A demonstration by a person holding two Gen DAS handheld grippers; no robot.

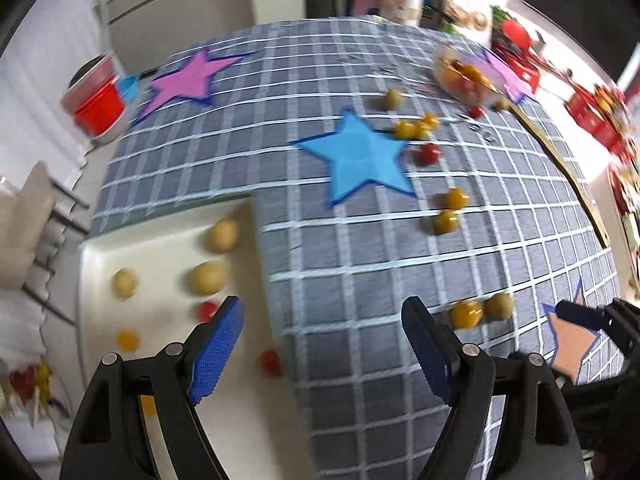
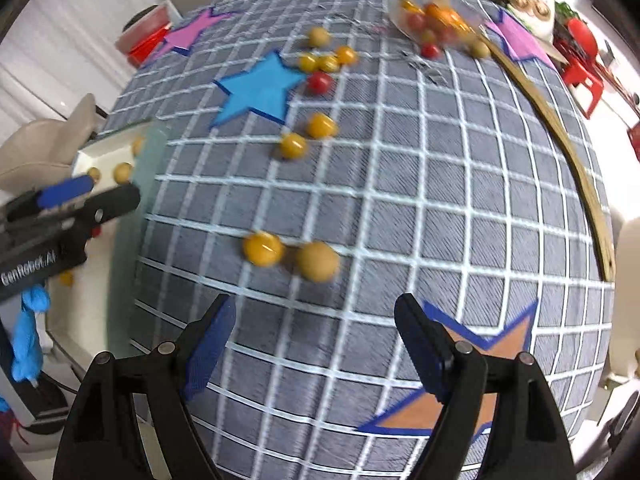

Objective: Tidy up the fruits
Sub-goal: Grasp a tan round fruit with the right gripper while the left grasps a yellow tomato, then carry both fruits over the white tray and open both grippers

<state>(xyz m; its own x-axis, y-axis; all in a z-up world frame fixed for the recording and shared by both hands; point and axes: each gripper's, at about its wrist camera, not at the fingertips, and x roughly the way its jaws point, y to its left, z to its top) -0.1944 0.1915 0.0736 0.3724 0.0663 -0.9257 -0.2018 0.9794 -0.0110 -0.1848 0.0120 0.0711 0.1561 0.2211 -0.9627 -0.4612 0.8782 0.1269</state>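
Note:
Small round fruits lie scattered on a grey checked tablecloth (image 2: 400, 200). A yellow one (image 2: 263, 249) and a tan one (image 2: 318, 261) lie just ahead of my open, empty right gripper (image 2: 316, 340). A white tray (image 1: 160, 248) at the table's left edge holds several fruits, among them a tan one (image 1: 207, 277) and a red one (image 1: 208, 310). My left gripper (image 1: 324, 344) is open and empty, straddling the tray's right edge. A clear container (image 2: 436, 20) with more fruits lies at the far right.
Felt stars lie on the cloth: blue (image 1: 360, 156), pink (image 1: 188, 78), orange (image 2: 452, 392), purple (image 2: 520, 38). A red bin (image 1: 98, 100) stands off the table's far left. Red crates (image 1: 596, 116) stand at the right. A wooden strip (image 2: 560, 136) runs along the right edge.

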